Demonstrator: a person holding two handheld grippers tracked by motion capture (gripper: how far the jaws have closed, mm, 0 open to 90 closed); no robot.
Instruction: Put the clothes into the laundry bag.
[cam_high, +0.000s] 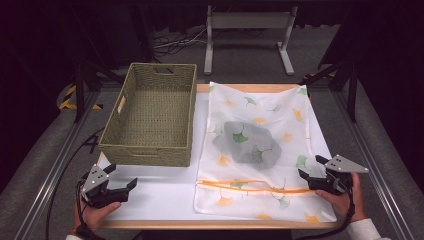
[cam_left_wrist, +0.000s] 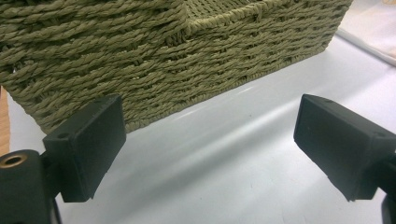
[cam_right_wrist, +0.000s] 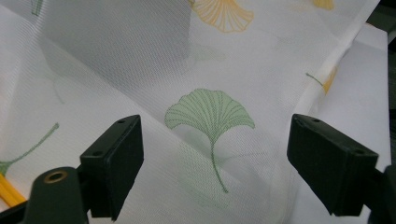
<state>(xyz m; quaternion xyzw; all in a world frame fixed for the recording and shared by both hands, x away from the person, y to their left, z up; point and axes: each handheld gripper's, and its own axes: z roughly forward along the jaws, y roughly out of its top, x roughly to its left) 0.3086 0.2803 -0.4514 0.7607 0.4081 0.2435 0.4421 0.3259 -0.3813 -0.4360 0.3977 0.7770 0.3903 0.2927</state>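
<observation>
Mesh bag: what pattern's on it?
White mesh bag printed with green and orange ginkgo leaves; clearest in the right gripper view.

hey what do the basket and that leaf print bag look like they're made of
Basket: apparently woven twisted cord, seagrass or paper rope, matte olive; the left gripper view shows the twisted strands. Leaf print bag: likely thin synthetic mesh, semi-sheer; a grey item shows through, and fine weave is visible up close.
</observation>
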